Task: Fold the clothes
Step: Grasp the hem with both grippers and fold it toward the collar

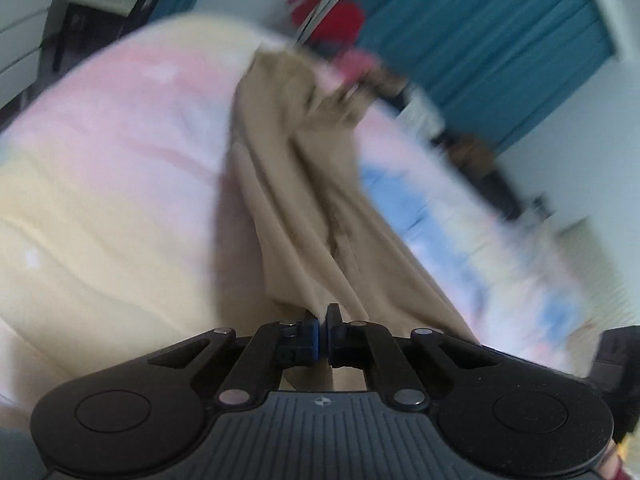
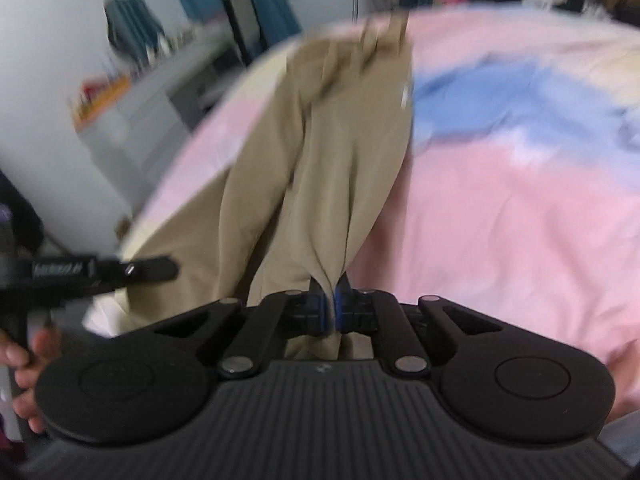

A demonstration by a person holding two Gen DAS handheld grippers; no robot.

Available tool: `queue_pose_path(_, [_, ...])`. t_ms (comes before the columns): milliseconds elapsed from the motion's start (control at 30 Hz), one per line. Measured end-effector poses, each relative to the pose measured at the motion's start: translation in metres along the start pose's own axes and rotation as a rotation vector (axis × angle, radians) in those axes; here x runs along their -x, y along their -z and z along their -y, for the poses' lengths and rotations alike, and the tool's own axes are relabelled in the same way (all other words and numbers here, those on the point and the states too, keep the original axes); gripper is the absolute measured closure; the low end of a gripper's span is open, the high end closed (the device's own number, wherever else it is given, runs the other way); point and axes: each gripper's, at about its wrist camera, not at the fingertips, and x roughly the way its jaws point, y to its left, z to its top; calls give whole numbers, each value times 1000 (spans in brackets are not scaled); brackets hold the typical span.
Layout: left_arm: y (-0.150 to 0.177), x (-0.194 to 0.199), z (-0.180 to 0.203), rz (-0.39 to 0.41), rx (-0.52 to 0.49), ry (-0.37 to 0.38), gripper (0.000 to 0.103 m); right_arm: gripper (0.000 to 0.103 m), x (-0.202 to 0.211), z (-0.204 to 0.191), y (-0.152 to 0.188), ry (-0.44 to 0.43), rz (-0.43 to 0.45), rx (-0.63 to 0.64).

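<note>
Pastel pink-blue-yellow bedspread [image 1: 120, 128], teal curtains [image 1: 500, 40] behind; left gripper [image 1: 322, 316] and right gripper [image 2: 329, 292] both clamping tan trousers [image 2: 340, 152].

Both wrist views close over trousers [image 1: 304, 184]

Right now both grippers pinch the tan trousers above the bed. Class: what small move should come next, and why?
Probably lower both ends together onto the pastel bedspread and let the cloth lie flat. The left gripper and right gripper are each shut on the tan trousers, which hang bunched and creased between them, so no clean fold seems possible yet.
</note>
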Motion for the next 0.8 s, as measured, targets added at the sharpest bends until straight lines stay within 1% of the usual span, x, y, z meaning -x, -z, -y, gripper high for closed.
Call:
queue_pose_path(167, [4, 65, 25, 118, -15, 100, 100, 95, 71, 15, -18, -64, 167, -29])
queue_pose_path(233, [11, 91, 36, 154, -26, 127, 100, 95, 93, 18, -15, -95, 199, -24])
queue_pose_path(333, [30, 123, 49, 190, -28, 156, 100, 95, 119, 23, 6, -126, 231, -44])
queue_pose_path(400, [36, 129, 57, 202, -24, 168, 100, 95, 129, 26, 17, -139, 243, -61])
queue_pose_path(467, [40, 134, 65, 213, -19, 177, 100, 95, 129, 29, 18, -148, 246, -85])
queue_pose_path(533, [36, 141, 71, 230, -46, 162, 100, 95, 124, 28, 11, -153, 254, -90])
queue_pose_path(567, [29, 146, 72, 240, -60, 151, 100, 95, 122, 26, 5, -149, 262, -82])
queue_pose_path(600, [21, 141, 72, 246, -67, 144, 100, 95, 120, 24, -1, -142, 272, -73])
queue_pose_path(667, [-2, 119, 71, 256, -70, 135, 100, 95, 111, 22, -20, -125, 292, -64])
queue_pose_path(800, [-54, 78, 71, 283, -106, 63, 99, 95, 80, 23, -62, -111, 313, -72])
